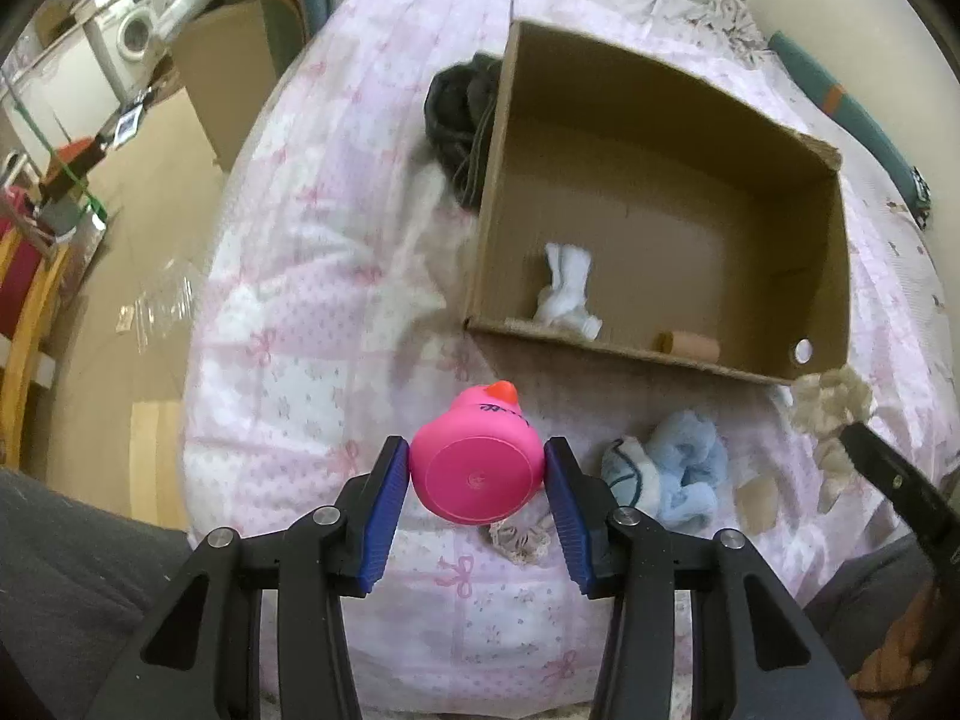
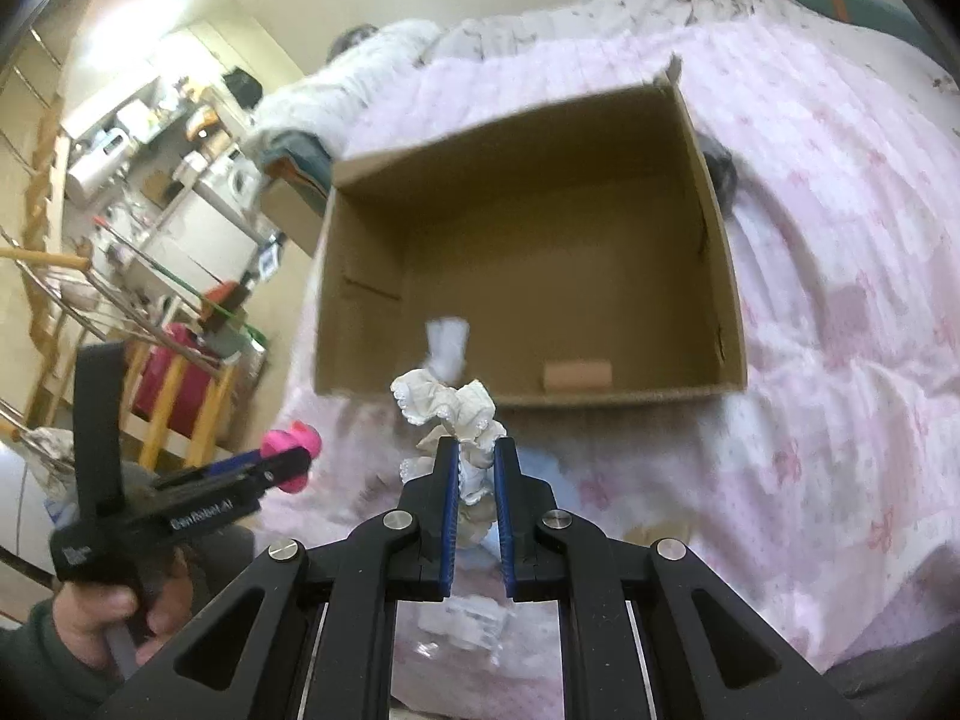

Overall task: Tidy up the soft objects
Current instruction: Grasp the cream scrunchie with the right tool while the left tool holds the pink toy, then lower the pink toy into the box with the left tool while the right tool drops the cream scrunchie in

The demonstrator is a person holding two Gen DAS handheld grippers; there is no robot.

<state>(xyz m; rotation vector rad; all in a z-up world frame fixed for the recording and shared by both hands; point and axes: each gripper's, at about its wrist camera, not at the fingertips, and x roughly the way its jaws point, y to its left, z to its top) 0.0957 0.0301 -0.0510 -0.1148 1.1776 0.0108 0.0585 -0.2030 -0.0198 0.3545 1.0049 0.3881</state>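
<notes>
Pink duck [image 1: 477, 468]: we saw it clamped in the left gripper [image 1: 477, 483], lower centre.
Cream frilly cloth [image 2: 459, 420]: pinched by the right gripper [image 2: 477, 462], jaws narrow.
Cardboard box [image 1: 660, 210]: above, on the pink quilt [image 1: 288, 300], holding a white sock [image 1: 567, 294].

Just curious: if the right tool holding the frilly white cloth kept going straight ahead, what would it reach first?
Probably the near wall of the open brown cardboard box, just beyond the frilly white cloth in the right tool; depth is unclear.

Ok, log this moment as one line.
left gripper: shut on pink duck | right gripper: shut on cream frilly cloth | box: holds white sock, tan roll | blue cloth on bed
</notes>
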